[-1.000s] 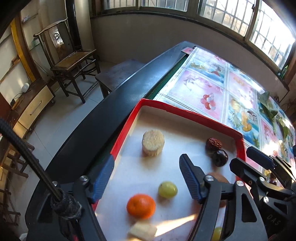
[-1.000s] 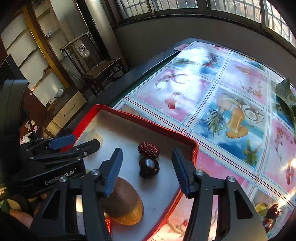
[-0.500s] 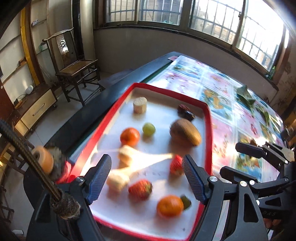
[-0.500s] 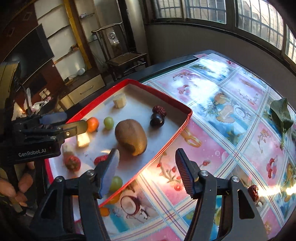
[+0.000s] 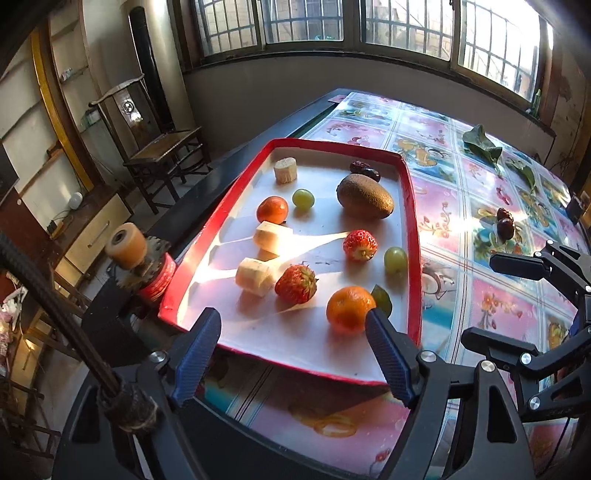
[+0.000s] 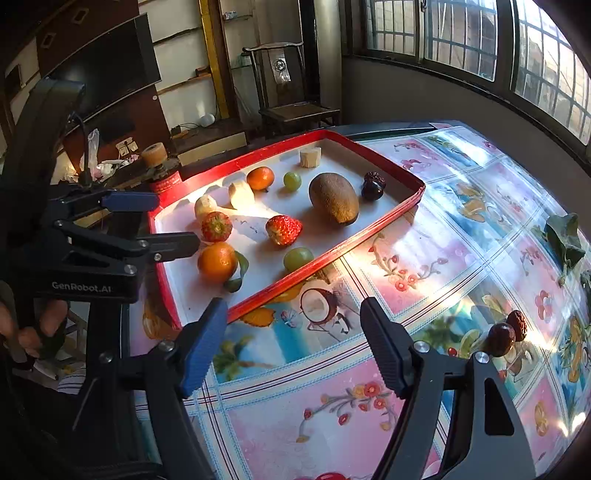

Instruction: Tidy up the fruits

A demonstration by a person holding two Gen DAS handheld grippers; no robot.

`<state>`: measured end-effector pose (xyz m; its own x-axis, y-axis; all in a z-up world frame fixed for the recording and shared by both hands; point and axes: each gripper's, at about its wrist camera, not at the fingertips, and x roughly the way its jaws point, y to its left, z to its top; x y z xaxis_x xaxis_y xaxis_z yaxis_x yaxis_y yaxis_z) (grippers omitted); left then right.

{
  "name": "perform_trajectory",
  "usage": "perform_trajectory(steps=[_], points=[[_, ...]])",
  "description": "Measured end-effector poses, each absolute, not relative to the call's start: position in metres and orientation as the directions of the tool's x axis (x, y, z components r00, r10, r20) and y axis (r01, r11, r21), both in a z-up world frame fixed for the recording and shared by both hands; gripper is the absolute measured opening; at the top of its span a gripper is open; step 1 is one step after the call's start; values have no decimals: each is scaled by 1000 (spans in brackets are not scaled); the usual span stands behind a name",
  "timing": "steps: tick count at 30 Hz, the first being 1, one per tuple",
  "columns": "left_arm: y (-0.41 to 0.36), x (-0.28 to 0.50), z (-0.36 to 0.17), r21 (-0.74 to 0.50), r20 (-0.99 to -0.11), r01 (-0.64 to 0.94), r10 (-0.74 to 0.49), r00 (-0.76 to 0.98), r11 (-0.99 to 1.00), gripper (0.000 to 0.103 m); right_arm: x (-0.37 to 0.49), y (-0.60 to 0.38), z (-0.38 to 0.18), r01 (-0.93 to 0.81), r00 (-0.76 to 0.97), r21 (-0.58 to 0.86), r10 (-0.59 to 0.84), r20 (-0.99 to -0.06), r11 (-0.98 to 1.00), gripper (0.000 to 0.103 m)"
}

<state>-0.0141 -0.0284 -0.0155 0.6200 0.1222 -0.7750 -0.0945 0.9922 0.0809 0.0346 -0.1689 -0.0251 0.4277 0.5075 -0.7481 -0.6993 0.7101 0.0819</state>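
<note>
Two dates (image 6: 506,334) beside right hand-held gripper (image 6: 293,343)

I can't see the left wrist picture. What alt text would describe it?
A red-rimmed tray on a flowery tablecloth holds a kiwi, two strawberries, two oranges, grapes and banana pieces. The left gripper hangs open over the tray's near edge, holding nothing.

A dark wooden chair (image 5: 162,147) stands on the floor at about ten o'clock from the table, its back to a black pipe (image 5: 147,62) running up the wall. Barred windows (image 5: 369,22) fill the wall at twelve o'clock. Green leaves (image 5: 480,144) lie on the flowered tablecloth (image 5: 461,206) at two o'clock. A low cabinet (image 5: 92,229) sits at nine o'clock, with a dark screen (image 6: 107,70) on the wall above it.
</note>
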Motion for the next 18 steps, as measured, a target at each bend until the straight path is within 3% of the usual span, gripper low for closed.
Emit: perform_trajectory(steps=[3, 18], points=[[-29, -22, -14, 80, -771, -89, 119, 626, 993, 81, 26, -171, -28, -712, 432, 69, 514, -741, 699, 80], [-29, -31, -13, 46, -768, -76, 84, 635, 996, 81, 5, -161, -41, -749, 414, 33, 506, -757, 662, 80]])
